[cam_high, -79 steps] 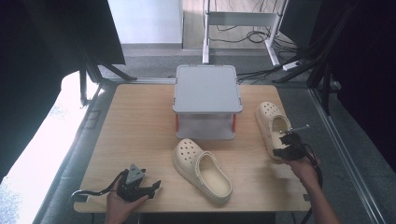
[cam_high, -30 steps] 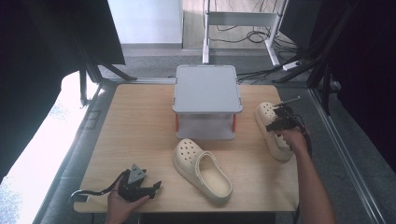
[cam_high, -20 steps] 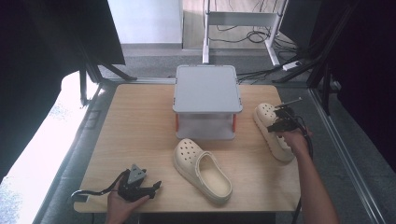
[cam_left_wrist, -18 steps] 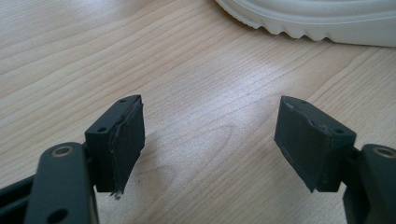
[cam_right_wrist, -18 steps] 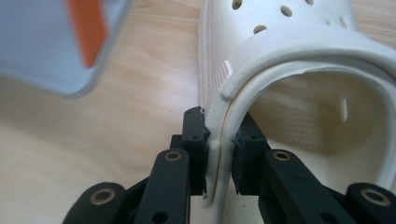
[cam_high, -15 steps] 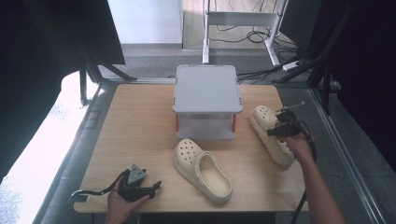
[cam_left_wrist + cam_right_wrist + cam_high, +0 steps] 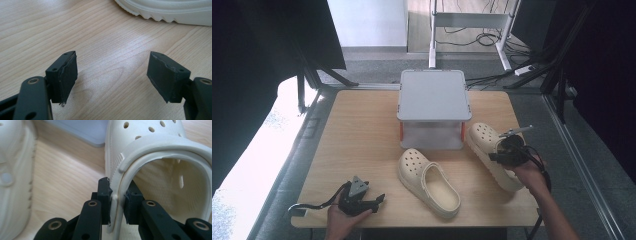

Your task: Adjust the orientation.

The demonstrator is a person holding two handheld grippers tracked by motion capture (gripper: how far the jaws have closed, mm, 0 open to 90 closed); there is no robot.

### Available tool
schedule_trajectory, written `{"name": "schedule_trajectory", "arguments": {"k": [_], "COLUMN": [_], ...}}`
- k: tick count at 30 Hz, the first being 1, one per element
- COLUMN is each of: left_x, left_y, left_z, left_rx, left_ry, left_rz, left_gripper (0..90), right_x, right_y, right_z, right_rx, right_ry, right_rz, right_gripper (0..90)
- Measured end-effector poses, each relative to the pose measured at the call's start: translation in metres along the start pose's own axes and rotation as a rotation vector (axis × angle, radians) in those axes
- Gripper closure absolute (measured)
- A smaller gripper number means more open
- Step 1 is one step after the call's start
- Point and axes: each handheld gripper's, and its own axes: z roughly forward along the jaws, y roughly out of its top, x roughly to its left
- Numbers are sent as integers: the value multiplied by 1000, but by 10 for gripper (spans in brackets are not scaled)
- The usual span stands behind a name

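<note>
Two cream clogs are on the wooden table (image 7: 357,130). One clog (image 7: 429,182) lies flat in the middle front. The other clog (image 7: 489,150) sits at the right, beside the grey box (image 7: 432,107), and my right gripper (image 7: 508,152) is shut on its side wall. In the right gripper view the black pads pinch the clog's rim (image 7: 117,205), one pad outside, one inside. My left gripper (image 7: 379,199) rests at the table's front left, held by a hand. Its pads (image 7: 67,75) stand wide open over bare wood, with nothing between them.
The grey lidded box (image 7: 432,95) with red latches stands at the table's back middle. A clog sole (image 7: 170,12) lies just beyond the left gripper. A metal frame and cables are on the floor behind the table.
My right gripper has carried the right clog leftward, toward the grey box and the other clog. The left gripper has stayed where it was.
</note>
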Motion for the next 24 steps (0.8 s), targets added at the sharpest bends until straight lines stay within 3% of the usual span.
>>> {"name": "schedule_trajectory", "arguments": {"k": [14,24], "left_x": [0,0], "left_y": [0,0], "left_z": [-1,-1], "left_rx": [-1,0], "left_ry": [2,3], "left_rz": [4,4], "left_gripper": [249,248], "right_x": [45,65], "right_y": [0,3], "right_z": [9,18], "right_rx": [1,8], "right_ry": [63,96], "right_rz": [-94,-127], "right_gripper": [780,779]}}
